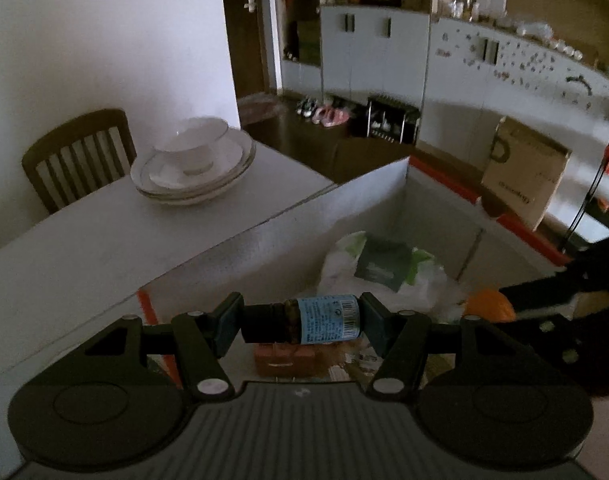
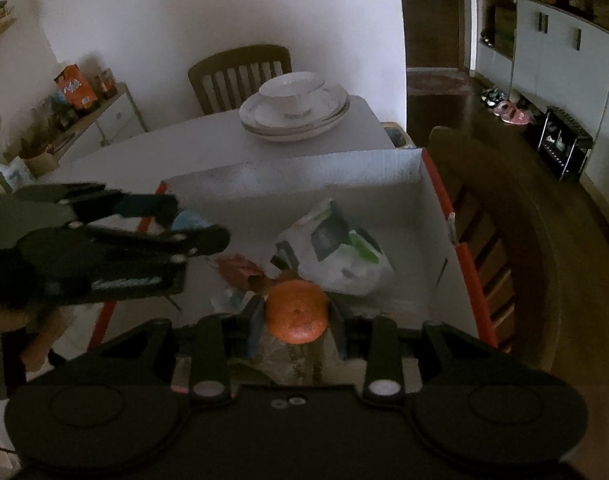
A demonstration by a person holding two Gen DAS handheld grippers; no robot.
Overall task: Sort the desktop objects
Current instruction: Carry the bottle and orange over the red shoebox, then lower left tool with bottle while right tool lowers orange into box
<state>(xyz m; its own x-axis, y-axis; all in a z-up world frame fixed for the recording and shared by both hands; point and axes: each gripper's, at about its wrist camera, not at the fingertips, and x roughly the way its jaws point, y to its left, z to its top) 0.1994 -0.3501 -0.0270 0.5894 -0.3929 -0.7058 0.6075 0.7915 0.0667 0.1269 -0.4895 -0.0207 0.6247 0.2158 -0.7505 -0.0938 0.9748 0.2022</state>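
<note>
My left gripper is shut on a small brown bottle with a blue label and black cap, held sideways over the open cardboard box. My right gripper is shut on an orange tangerine, held over the same box. The tangerine also shows in the left wrist view. The left gripper shows in the right wrist view at the left, above the box's left wall.
In the box lie a white plastic bag with a dark packet, a reddish wrapper and a small brown carton. Stacked plates with a bowl sit on the white table. Wooden chairs stand behind the table and right of the box.
</note>
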